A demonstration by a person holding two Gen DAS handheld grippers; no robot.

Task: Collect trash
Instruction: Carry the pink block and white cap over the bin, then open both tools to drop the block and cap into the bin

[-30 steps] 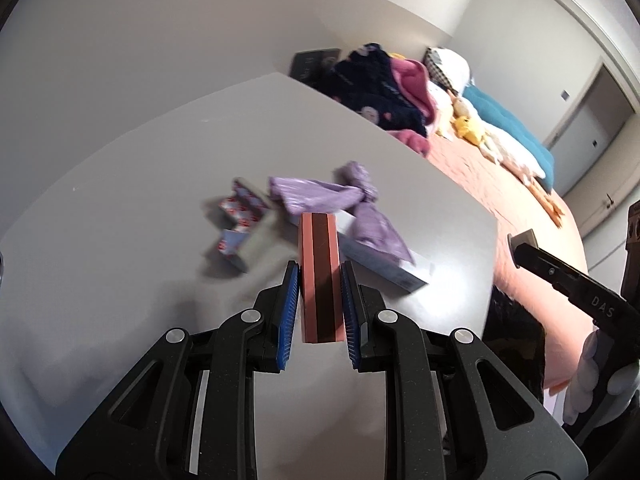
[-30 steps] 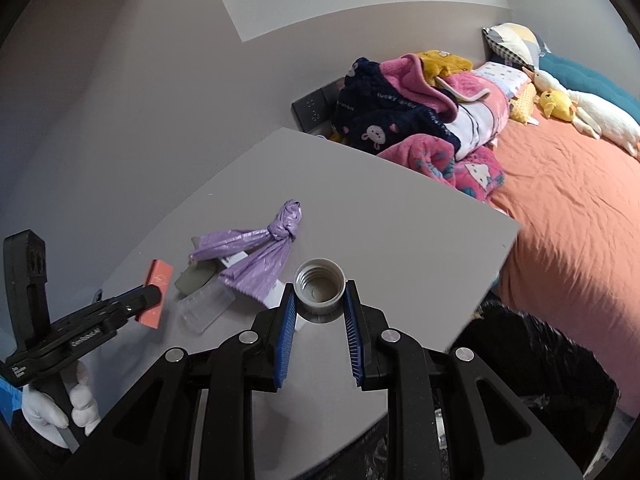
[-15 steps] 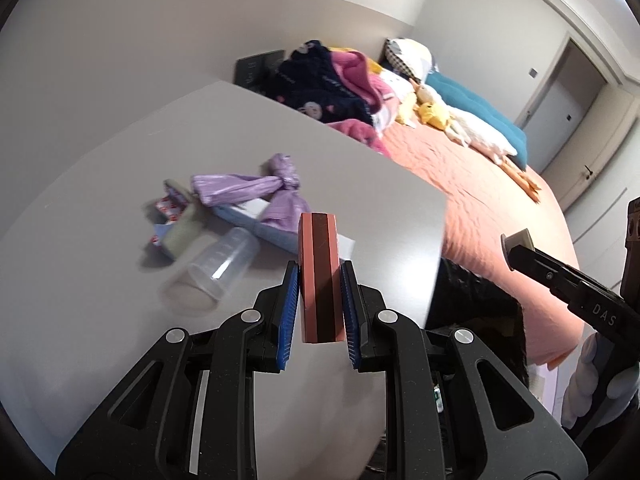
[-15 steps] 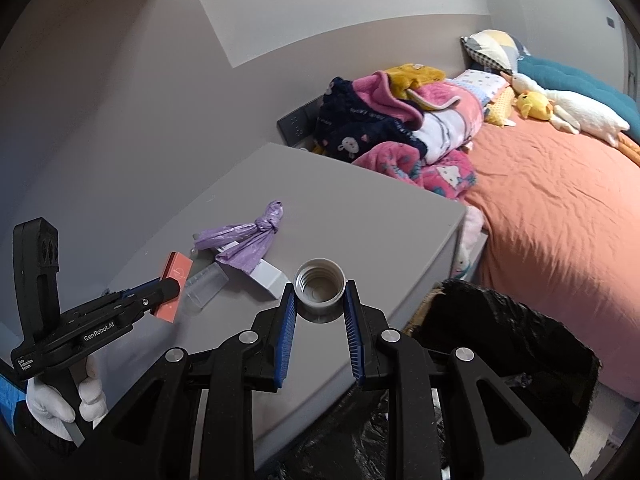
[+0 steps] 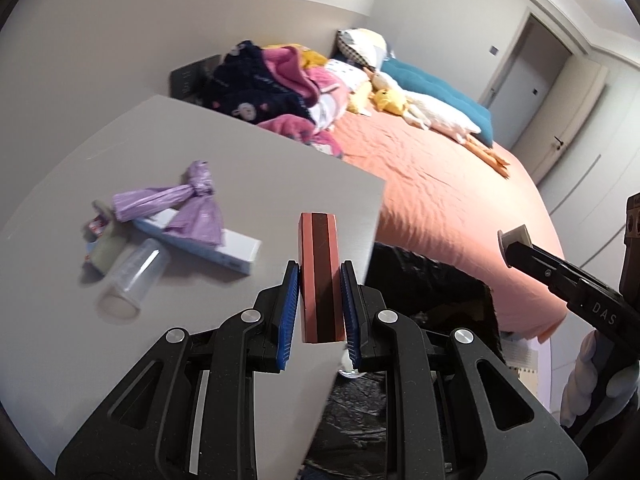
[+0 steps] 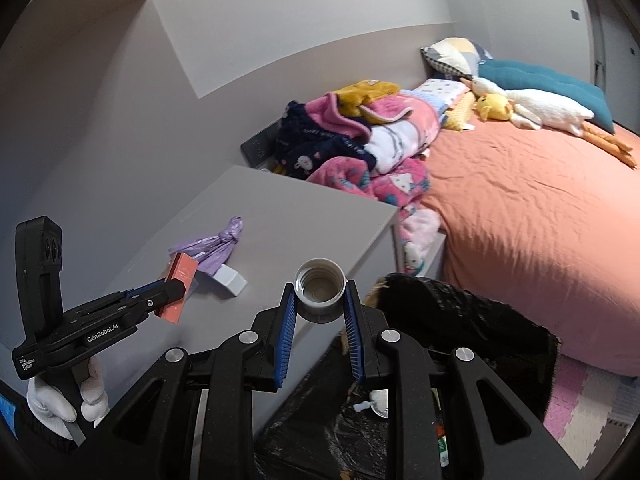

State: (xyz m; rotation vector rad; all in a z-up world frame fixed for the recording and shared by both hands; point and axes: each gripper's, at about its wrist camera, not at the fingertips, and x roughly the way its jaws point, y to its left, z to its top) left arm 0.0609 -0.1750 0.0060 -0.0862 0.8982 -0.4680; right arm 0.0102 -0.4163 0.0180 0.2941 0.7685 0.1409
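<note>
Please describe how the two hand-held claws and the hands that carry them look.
Both claws, left claw and right claw, are black plastic with angular cut-out linkages, silver round pivot pins and blue ribbed pads. White lettering, "GenRobot.AI", marks the left one's side. A tall black block stands on its back. Both hands wear white gloves. No cables show.

Soft, even light — fisheye-bent edges (dark corners), slight blur.

I can't see the bottom of the black trash bag [image 6: 472, 320]; my gripper arms cover it. The small bits inside it are too tiny to name. The little wrapper [image 5: 94, 226] on the grey table [image 5: 60, 340] is half hidden under the purple bag [image 5: 168, 200]. The clear cup [image 5: 134, 276] looks blurry to me.
</note>
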